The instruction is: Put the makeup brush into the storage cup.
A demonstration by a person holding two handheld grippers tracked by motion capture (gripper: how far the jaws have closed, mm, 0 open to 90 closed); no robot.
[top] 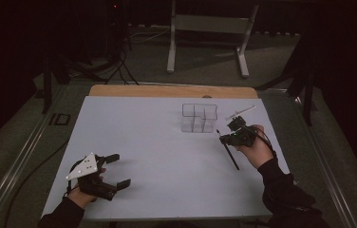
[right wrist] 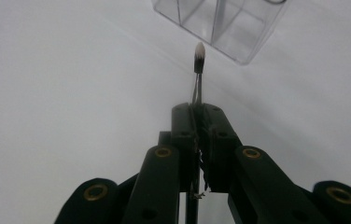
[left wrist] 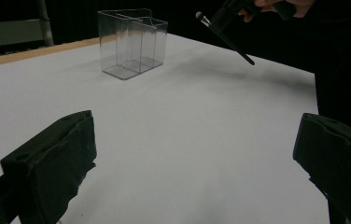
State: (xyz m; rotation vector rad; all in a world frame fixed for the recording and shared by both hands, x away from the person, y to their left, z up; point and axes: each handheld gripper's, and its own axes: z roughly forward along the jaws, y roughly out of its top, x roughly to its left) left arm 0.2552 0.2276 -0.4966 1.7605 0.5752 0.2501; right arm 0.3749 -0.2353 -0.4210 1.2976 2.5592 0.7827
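1. 1 thin black brush (top: 229,152) with a pale tip is pinched by the right gripper (top: 234,135), whose jaws are pressed together on the handle; in the right gripper view the brush tip (right wrist: 200,55) points past the jaws toward the clear organizer.
2. 1 long end of the handle is left hanging down and toward the person in the high view, clear of the table, so the brush is judged to be carried in the air, not resting.
3. 1 clear organizer (top: 198,118), with several upright compartments, stands on the white table (top: 157,156) just beyond the brush; the tip-first hold probably suits dropping the brush into a compartment.
4. 1 white stick-like item (top: 240,112) lies on the table beyond the right gripper, near the organizer; what it is cannot be told.
5. 0 things are held by the left gripper (top: 117,170): its jaws are spread wide, and it is rested low at the near left of the table, well apart from the work, seemingly kept out of the way.
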